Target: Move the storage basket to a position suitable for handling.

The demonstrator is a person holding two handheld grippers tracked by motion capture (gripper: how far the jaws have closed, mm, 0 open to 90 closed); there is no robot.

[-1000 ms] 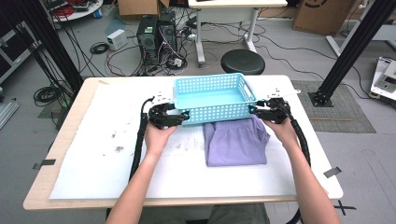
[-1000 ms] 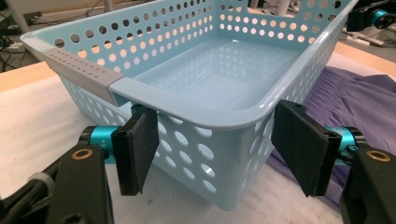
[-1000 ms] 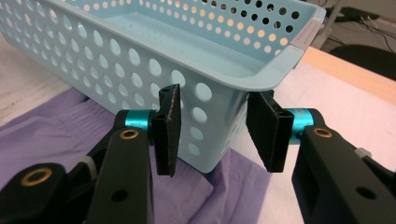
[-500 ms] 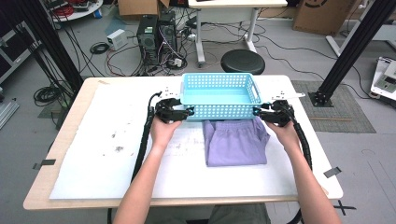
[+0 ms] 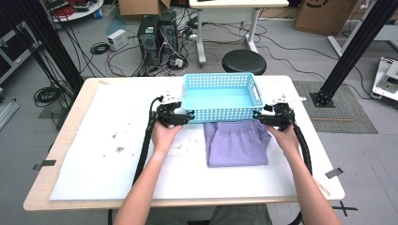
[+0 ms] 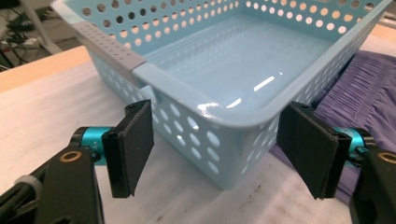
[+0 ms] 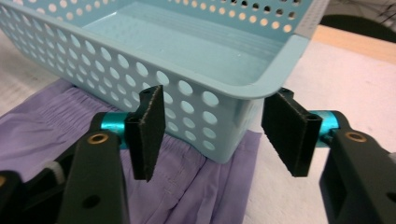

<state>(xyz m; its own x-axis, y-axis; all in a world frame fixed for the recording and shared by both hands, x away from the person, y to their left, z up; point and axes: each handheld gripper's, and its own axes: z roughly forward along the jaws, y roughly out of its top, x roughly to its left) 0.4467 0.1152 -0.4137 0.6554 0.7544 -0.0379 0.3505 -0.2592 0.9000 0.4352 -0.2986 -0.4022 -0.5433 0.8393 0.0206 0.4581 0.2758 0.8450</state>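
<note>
Basket (image 5: 220, 96), light blue and empty, sits at the table's (image 5: 94, 178) far middle, its near edge resting on folded purple shorts (image 5: 238, 143). Left gripper (image 6: 215, 149) jaws stand apart, straddling the basket's near-left corner without pinching, having just widened. Right gripper (image 7: 212, 135) likewise apart at the near-right corner, just opened. Likely releasing: back both hands straight off, evenly, so the basket doesn't skid or drag the shorts.

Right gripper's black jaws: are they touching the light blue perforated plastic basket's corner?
Apart. The right gripper view shows the right gripper with jaws open astride the basket corner, a gap beside each pad; they have just been opening.
</note>
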